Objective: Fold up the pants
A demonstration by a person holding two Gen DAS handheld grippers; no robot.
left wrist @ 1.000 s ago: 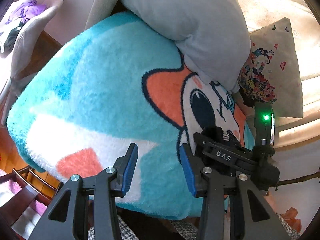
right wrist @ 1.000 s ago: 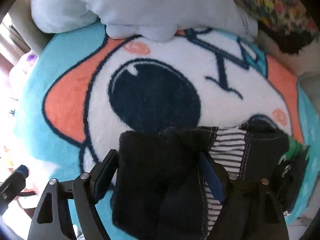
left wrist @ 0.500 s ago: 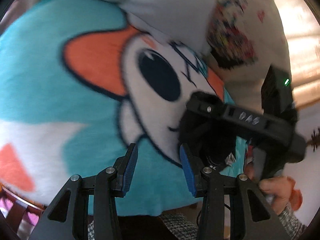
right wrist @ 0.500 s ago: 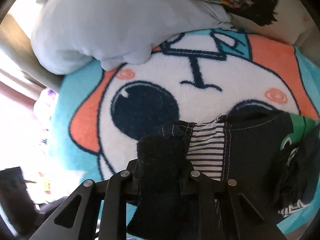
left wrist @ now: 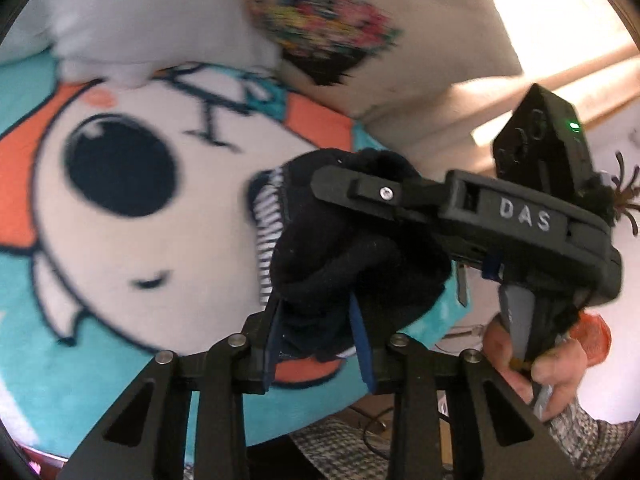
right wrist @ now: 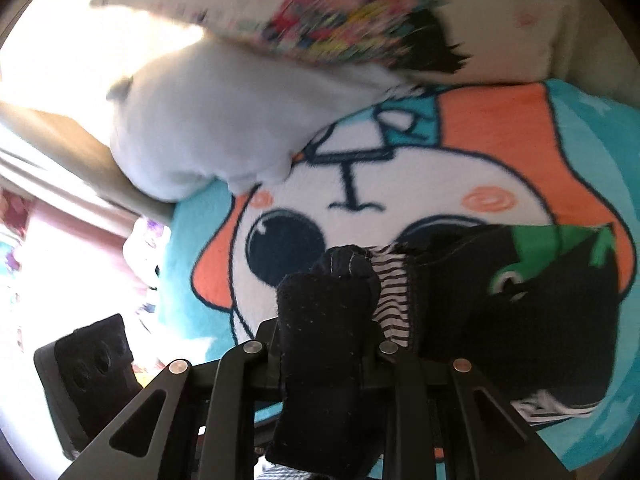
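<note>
The black pants point(right wrist: 500, 312), with a striped lining and a green print, lie bunched on a turquoise cartoon blanket point(right wrist: 500, 148). My right gripper point(right wrist: 326, 344) is shut on a black fold of the pants and holds it above the blanket. In the left wrist view my left gripper point(left wrist: 318, 332) has its blue pads either side of the same black bundle point(left wrist: 352, 264), partly closed around it. The right gripper's body point(left wrist: 520, 220) crosses just above the bundle.
A grey pillow point(right wrist: 208, 132) and a floral cushion point(right wrist: 360, 28) lie at the far side of the blanket. A beige sofa back point(left wrist: 500, 40) rises behind. The left gripper's body point(right wrist: 92, 376) shows at lower left in the right wrist view.
My right gripper closed on the pants and lifted the fold. My left gripper swung right, reached the held bundle, and its jaws narrowed around it.
</note>
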